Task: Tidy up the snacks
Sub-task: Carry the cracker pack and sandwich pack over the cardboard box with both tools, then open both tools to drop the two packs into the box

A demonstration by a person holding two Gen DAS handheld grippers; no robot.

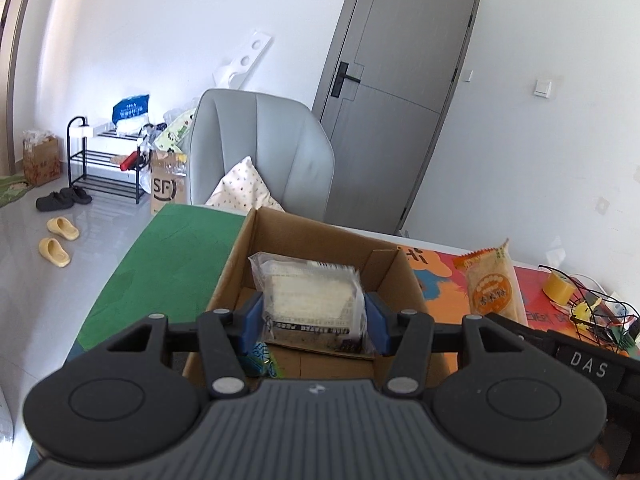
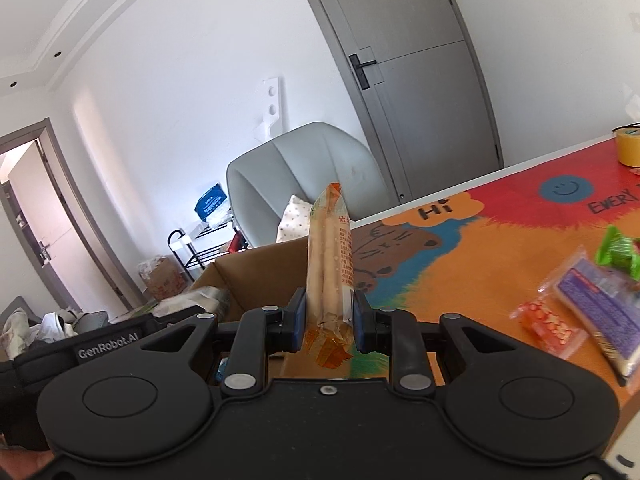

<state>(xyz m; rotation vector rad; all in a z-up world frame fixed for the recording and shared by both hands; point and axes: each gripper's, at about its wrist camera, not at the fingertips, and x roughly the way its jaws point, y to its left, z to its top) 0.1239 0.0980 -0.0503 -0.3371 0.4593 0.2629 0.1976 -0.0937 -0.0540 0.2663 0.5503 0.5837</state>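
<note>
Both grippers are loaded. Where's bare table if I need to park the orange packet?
Bare mat lies between the cardboard box and the loose snacks at the right, up to the tape roll. The green strip left of the box is also free. The right edge is crowded.

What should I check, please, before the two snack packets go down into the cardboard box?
1. Left claw clamps the clear wafer packet: ok.
2. Wafer packet is over the cardboard box opening: ok.
3. Right claw clamps the orange cracker packet: ok.
4. Cracker packet is over the box: not ok, still beside its right wall.
5. Free room on the box floor: cannot tell, mostly hidden.
6. Snacks left on the mat: not ok, several remain.
</note>
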